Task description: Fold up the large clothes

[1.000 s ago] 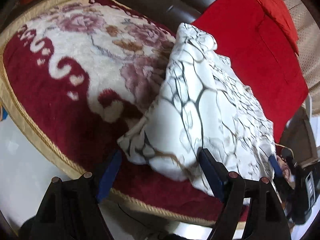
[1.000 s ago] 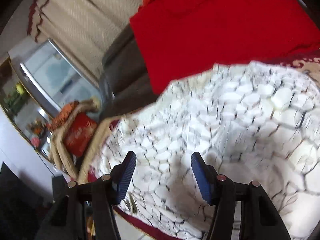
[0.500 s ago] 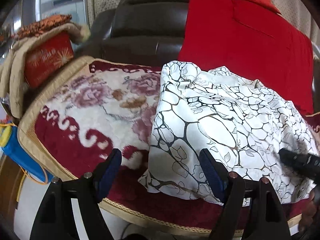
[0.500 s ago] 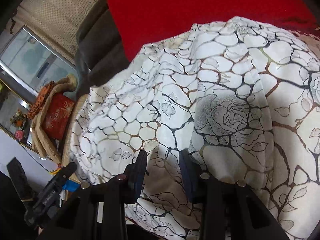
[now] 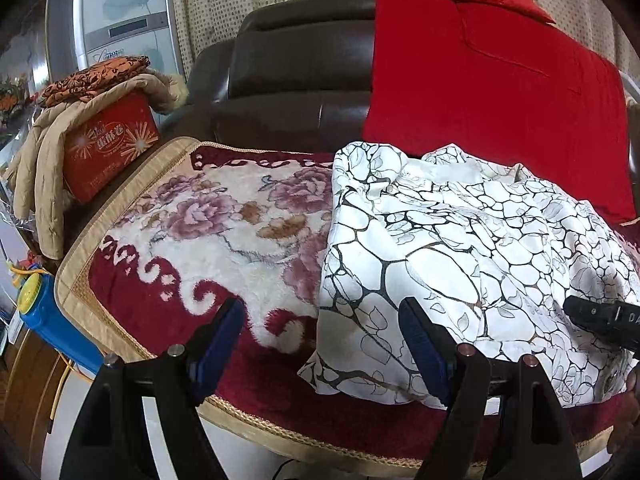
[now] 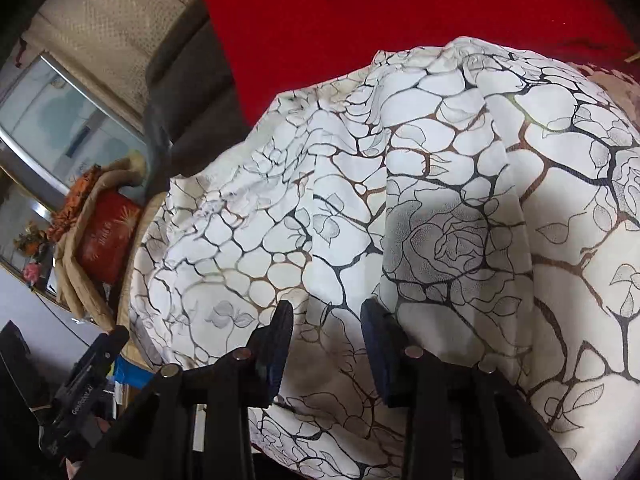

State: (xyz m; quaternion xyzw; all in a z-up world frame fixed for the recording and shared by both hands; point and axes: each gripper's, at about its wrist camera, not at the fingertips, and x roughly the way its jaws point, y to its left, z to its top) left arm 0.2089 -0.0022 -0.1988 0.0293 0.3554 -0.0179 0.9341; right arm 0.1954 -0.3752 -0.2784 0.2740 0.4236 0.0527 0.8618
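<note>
A white garment [image 5: 460, 248] printed with black and brown veins and roses lies bunched on a red and cream floral blanket [image 5: 200, 232]. My left gripper [image 5: 320, 312] stands open above the blanket's front edge, with the garment's near left corner showing between its fingers. My right gripper [image 6: 325, 312] is low over the garment [image 6: 400, 200]; its jaws stand narrow and are opening, with a ridge of the cloth between the pads. Its black body [image 5: 600, 320] shows at the right in the left wrist view. The left gripper [image 6: 92, 368] shows at the lower left in the right wrist view.
The blanket covers a dark leather sofa [image 5: 288, 64] with a red cloth [image 5: 480, 92] draped over its back. On the left a red box [image 5: 108, 144] sits under a beige jacket [image 5: 40, 168]. A blue container [image 5: 44, 320] stands on the floor.
The left gripper rose and rolled upright, still open. The right gripper sank onto the garment and its jaws narrowed around a ridge of cloth.
</note>
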